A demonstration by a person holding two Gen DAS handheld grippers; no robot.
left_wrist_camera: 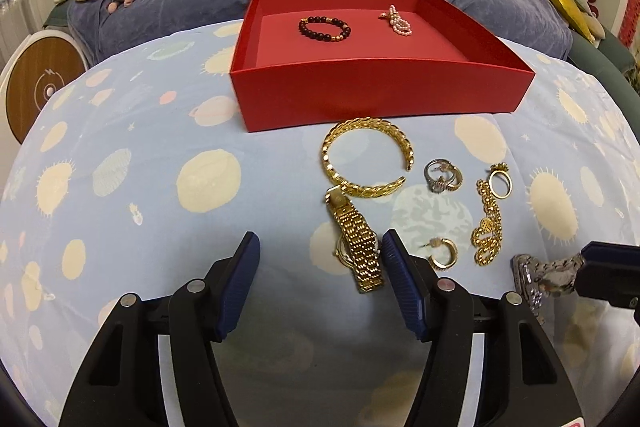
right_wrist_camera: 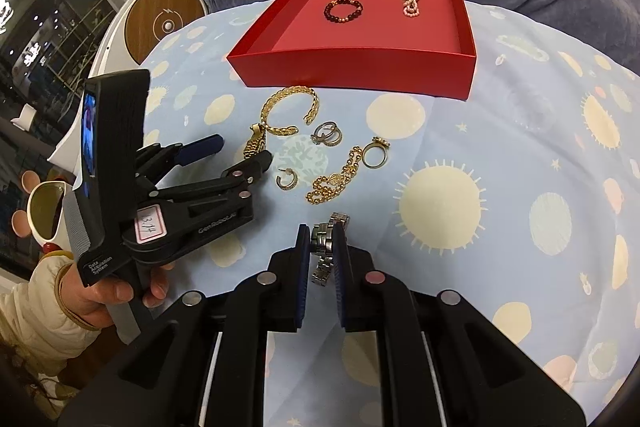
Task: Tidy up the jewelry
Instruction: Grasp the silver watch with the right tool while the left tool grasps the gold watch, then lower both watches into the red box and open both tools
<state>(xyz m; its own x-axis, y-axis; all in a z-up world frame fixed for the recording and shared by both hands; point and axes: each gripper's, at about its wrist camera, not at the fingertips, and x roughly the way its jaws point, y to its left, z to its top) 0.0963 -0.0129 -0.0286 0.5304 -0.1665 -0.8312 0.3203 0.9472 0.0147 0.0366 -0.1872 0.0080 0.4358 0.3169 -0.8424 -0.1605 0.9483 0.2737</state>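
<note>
Gold watch (left_wrist_camera: pixel 357 247): lies flat on the patterned bedsheet (left_wrist_camera: pixel 120 187), long axis running from the red tray (left_wrist_camera: pixel 380 95) toward the near edge, clasp end toward the tray.
Left gripper (left_wrist_camera: pixel 318 247): jaws partly apart, nothing between the pads; right finger (left_wrist_camera: pixel 396 267) just beside the watch band.
Right gripper (right_wrist_camera: pixel 322 243): narrow, clamped on silver watch (right_wrist_camera: pixel 326 247), band roughly upright.
Tray contents: 2 bead bracelets.
</note>
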